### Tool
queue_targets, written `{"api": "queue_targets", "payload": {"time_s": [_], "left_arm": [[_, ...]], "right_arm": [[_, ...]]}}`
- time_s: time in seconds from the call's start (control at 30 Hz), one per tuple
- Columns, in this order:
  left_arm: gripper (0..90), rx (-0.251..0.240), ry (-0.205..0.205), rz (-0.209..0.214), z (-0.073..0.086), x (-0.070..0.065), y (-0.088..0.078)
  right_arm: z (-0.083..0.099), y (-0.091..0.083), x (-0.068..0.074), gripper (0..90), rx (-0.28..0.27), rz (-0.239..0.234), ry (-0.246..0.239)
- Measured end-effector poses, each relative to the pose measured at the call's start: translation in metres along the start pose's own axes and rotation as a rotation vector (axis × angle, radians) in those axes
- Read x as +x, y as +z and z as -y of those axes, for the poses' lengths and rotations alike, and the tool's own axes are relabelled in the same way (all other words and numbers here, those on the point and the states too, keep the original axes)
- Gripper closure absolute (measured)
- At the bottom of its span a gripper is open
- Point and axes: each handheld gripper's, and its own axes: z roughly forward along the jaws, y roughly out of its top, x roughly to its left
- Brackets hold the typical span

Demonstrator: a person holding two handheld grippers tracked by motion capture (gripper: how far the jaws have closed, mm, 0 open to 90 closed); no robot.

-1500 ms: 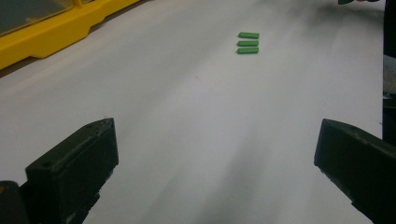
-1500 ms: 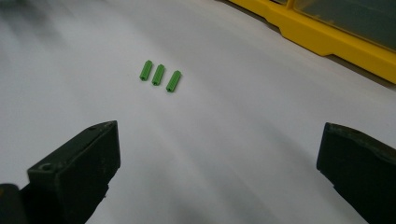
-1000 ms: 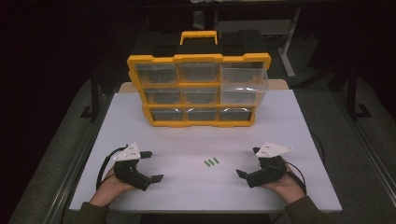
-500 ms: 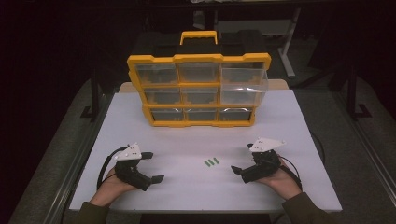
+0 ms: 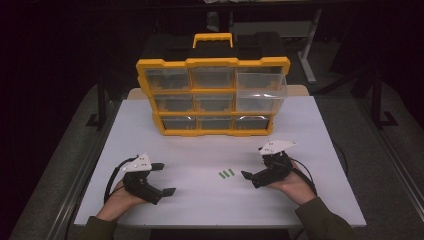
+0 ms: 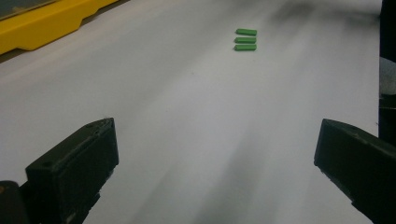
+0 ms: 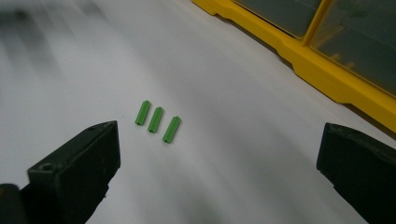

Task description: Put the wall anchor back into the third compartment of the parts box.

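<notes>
My right claw, jaws spread and empty, has slid toward nine o'clock, nearing the three green pegs; I judge pickup comes next. My left claw rests released.

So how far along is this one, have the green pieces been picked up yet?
Done: the top right drawer of the yellow organizer is already pulled out. In hand: nothing; the right tool is open, pointing at the three green pieces that lie side by side on the white table. The left tool is open too, resting apart. Left: grasping the pieces and probably dropping them in a drawer.
</notes>
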Motion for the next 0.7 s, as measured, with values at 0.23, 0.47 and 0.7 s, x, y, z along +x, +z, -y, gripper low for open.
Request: {"api": "queue_targets", "payload": {"time_s": [0.23, 0.47, 0.7], "left_arm": [[0.0, 0.014, 0.006, 0.000, 0.000, 0.001, 0.000], [0.0, 0.016, 0.000, 0.001, 0.000, 0.001, 0.000], [0.0, 0.013, 0.013, 0.000, 0.000, 0.002, 0.000]], "right_arm": [[-0.008, 0.009, -0.001, 0.0, 0.014, -0.008, -0.008], [-0.017, 0.018, 0.000, 0.0, 0.021, -0.018, -0.005], [-0.025, 0.028, 0.001, 0.0, 0.045, -0.025, -0.024]]}}
